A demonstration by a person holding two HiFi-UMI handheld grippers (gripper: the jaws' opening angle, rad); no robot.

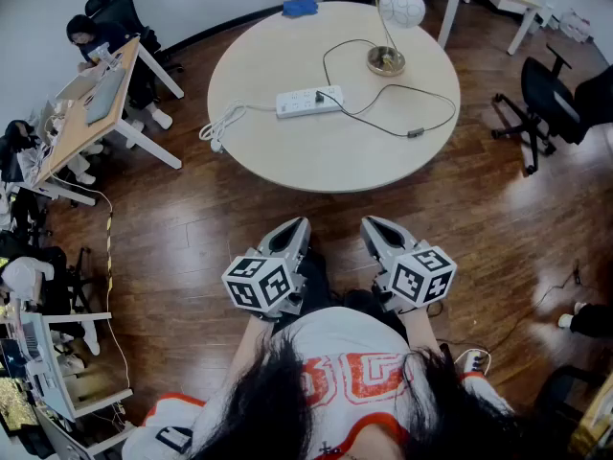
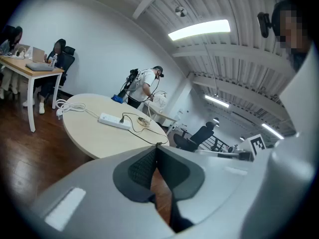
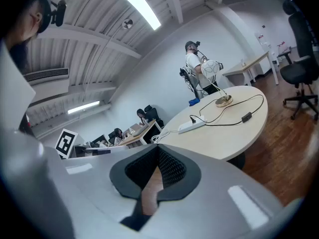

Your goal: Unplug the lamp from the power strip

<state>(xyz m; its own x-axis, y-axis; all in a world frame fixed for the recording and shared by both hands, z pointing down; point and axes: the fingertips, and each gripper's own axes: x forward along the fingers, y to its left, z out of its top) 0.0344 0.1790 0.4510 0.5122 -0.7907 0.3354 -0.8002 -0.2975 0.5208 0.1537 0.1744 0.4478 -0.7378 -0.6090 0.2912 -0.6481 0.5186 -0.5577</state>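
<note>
Lamp: the lamp [image 1: 399, 8], with a globe shade, stands at the far side of the round tabletop [image 1: 316, 156].
Cord: its black cord [image 1: 383, 126] loops loosely to the power strip [image 1: 309, 101] near the middle.
Plug: the plug [image 1: 320, 95] is seated in the strip.
Handling: the plug is probably stiff and snug. The strip looks light and likely to slide, so pin it and pinch the plug body, not the limp cord. A tug could tip the lamp.
Left gripper [image 1: 297, 224]: fingers [image 2: 142, 168] closed, holding nothing.
Right gripper [image 1: 374, 223]: fingers closed, empty.
Head view only: both grippers hang over the floor [image 1: 192, 238], well short of the tabletop.
Gripper views only: fingertips meeting, and a person [image 2: 145, 86] standing beyond the tabletop.
</note>
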